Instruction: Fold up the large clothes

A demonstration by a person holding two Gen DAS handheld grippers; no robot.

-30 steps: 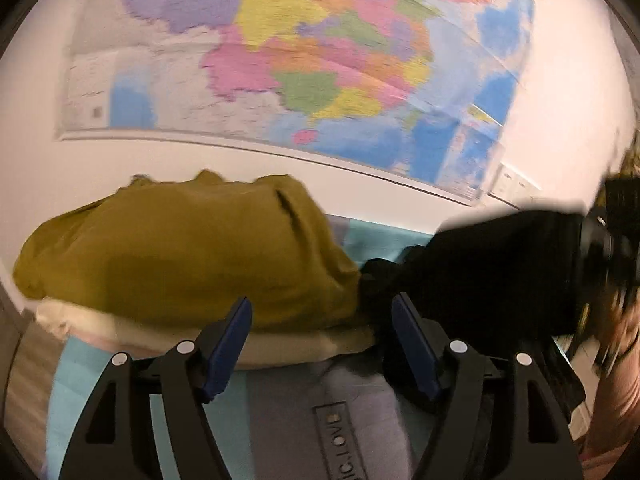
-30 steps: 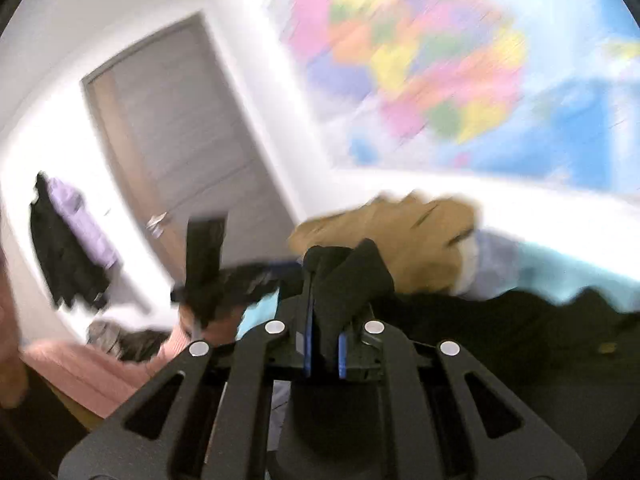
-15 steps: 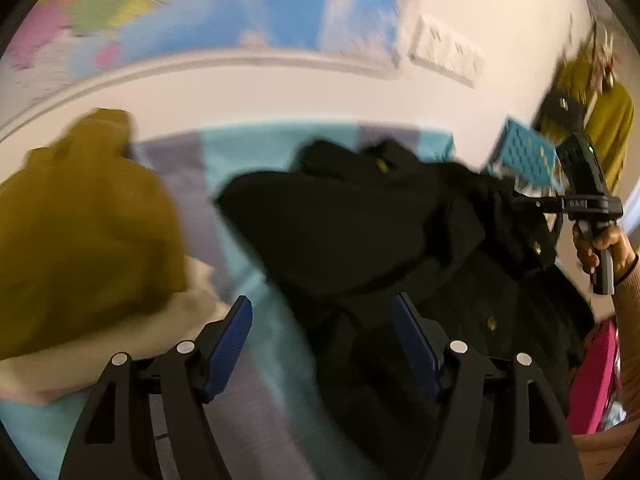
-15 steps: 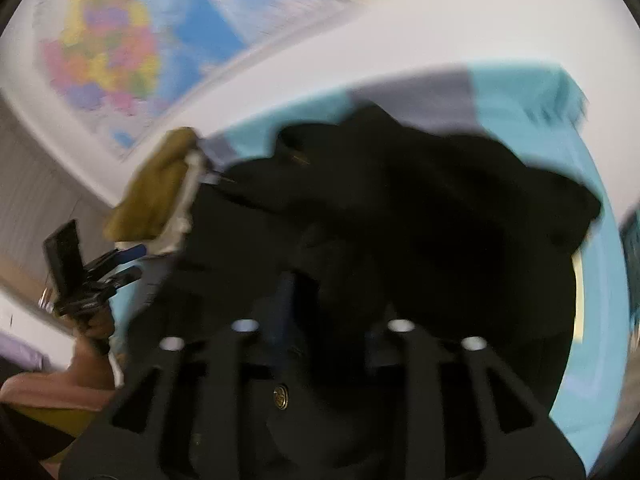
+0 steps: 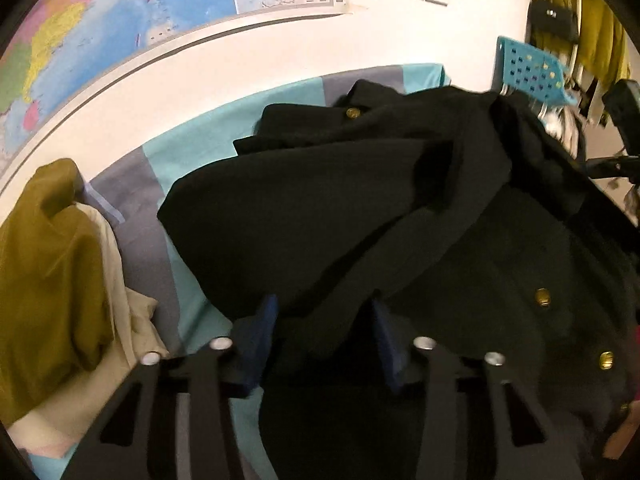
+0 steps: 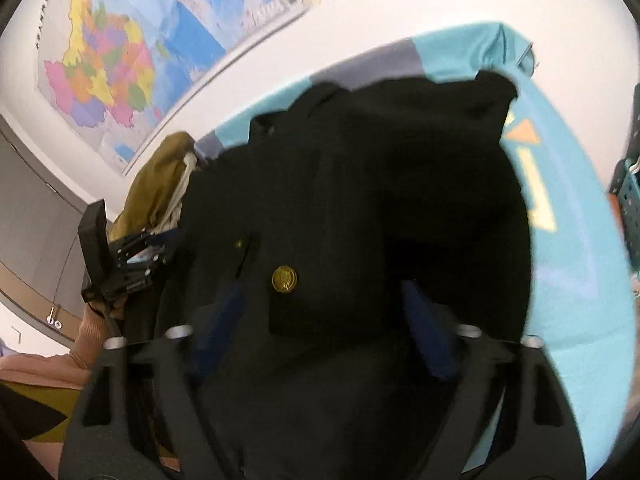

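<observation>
Teal bedsheet point(image 5: 192, 152), rumpled black brass-buttoned coat point(image 5: 360, 208)

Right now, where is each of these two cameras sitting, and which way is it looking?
Left wrist view: rides the left gripper, aimed down over the black coat on the teal bedspread; its own jaws are closing around coat fabric.
Right wrist view: rides the right gripper, aimed down at the same coat; its jaws are opening over it, and the left gripper and the person's hand show.
Both share the coat, the olive garment and the wall map.
</observation>
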